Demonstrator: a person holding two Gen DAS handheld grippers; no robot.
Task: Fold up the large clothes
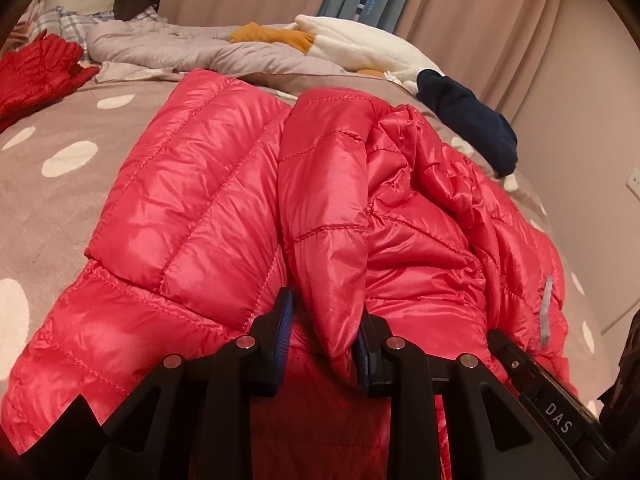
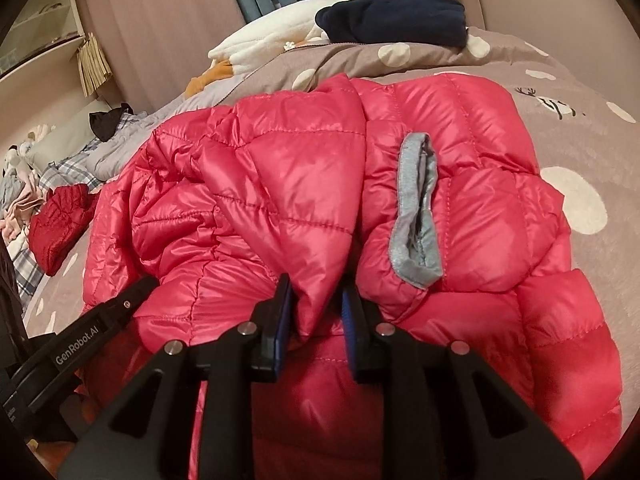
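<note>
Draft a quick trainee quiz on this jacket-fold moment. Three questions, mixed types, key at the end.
1. True or false: a fold of the pink jacket sits between the fingers of the left tool.
2. The sleeve cuff trim on the jacket is: A grey, B yellow, C green.
3. What pattern does the bed cover under the jacket carry?

Key: 1 true; 2 A; 3 white dots on a taupe ground.
</note>
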